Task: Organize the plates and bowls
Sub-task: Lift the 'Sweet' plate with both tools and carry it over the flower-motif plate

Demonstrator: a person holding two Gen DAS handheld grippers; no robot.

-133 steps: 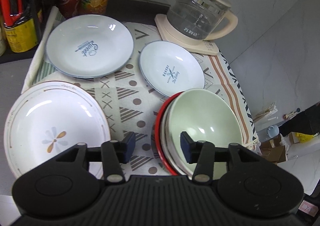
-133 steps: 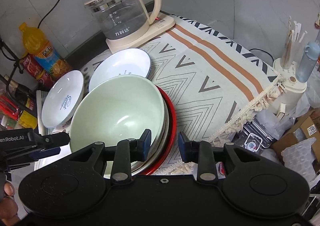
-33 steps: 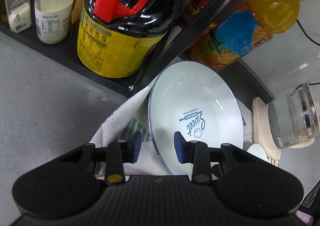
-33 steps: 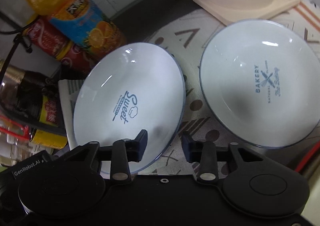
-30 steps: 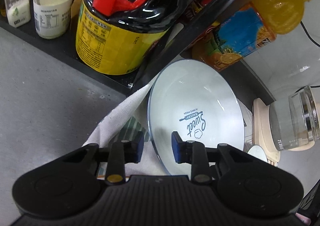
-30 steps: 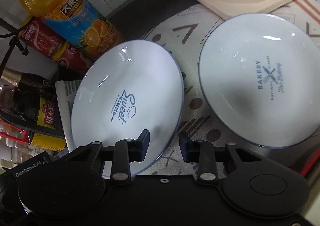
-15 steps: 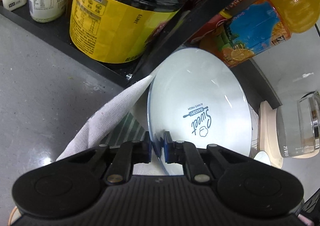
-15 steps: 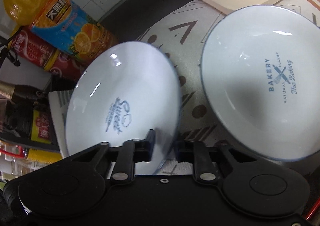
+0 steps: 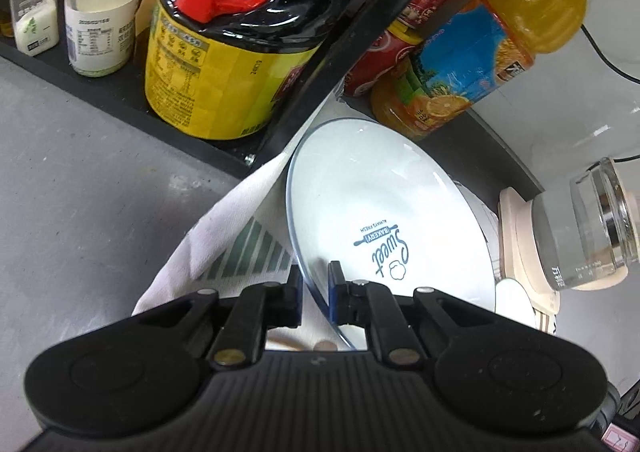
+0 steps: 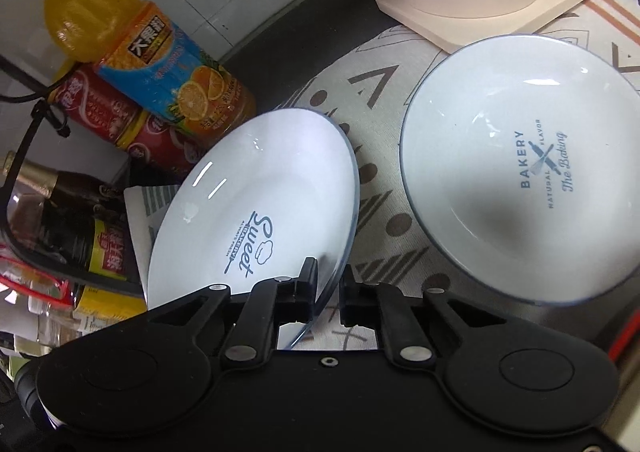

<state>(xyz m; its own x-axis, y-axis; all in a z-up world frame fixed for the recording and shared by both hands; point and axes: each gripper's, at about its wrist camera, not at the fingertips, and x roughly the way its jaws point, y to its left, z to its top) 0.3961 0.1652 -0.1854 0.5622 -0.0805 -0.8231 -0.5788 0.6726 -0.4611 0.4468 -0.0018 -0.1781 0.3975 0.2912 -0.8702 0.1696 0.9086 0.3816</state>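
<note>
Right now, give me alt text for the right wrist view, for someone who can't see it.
The right gripper is clamped on the rim of a tilted white plate printed "Sweet". A second white plate printed "Bakery" lies flat on the patterned cloth to its right, with an orange juice bottle behind.

Left gripper [image 9: 314, 290], low centre of frame, jaws clamped on plate [image 9: 380, 220] rim. Right gripper [image 10: 326, 286], lower centre, pinching opposite rim.
</note>
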